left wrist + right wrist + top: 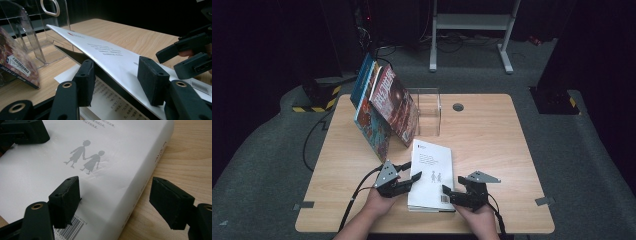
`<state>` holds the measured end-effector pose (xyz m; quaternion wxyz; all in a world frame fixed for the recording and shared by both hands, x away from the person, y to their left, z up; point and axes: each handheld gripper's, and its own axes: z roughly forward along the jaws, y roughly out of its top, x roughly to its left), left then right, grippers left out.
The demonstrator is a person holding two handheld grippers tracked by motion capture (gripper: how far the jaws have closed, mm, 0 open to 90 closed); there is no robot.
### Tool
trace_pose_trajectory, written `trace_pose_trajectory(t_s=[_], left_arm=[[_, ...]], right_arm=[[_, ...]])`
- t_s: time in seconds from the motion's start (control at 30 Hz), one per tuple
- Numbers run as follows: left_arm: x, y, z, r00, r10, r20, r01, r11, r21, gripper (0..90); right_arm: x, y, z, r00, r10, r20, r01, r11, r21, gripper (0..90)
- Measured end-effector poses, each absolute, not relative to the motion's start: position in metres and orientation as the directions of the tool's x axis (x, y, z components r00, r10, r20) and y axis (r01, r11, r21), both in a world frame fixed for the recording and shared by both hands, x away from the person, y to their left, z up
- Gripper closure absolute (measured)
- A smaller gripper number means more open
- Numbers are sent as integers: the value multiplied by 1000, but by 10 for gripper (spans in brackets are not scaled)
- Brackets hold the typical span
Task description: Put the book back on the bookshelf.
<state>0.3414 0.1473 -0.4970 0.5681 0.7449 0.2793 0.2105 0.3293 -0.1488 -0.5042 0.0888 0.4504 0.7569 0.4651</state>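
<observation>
A white book [430, 172] with two small grey figures on its cover lies near the table's front edge. My left gripper [412, 171] is at the book's left side. In the left gripper view its jaws [118, 80] stand open astride the lifted cover [110, 55]: one pad is under it, the other above, and printed pages show beneath. My right gripper [453, 185] is at the book's near right corner. It is open [115, 200], with one pad resting on the cover [100, 142] by the barcode and the other out over the table beside the spine.
Several colourful books [384, 105] lean to the left in a clear acrylic stand [428, 111] at the back of the wooden table [492, 150]. A round cable hole [458, 107] sits behind. A white frame [472, 30] stands on the floor beyond.
</observation>
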Motion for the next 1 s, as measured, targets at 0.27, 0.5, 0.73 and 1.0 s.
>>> trace_pose_trajectory(t_s=[0.27, 0.5, 0.73, 1.0], left_arm=[[338, 147, -496, 759, 650, 20, 148, -203, 968, 490], [337, 148, -496, 760, 649, 34, 134, -207, 969, 490], [335, 147, -495, 760, 648, 50, 116, -211, 971, 490], [329, 146, -493, 758, 645, 99, 63, -223, 973, 490]], right_arm=[[348, -149, -510, -573, 722, 386, 652, 117, 749, 135], [367, -152, -522, -535, 643, 548, 740, 45, 671, 83], [373, -153, -524, -517, 615, 595, 774, 39, 632, 72], [376, -154, -524, -508, 590, 628, 787, 22, 616, 70]])
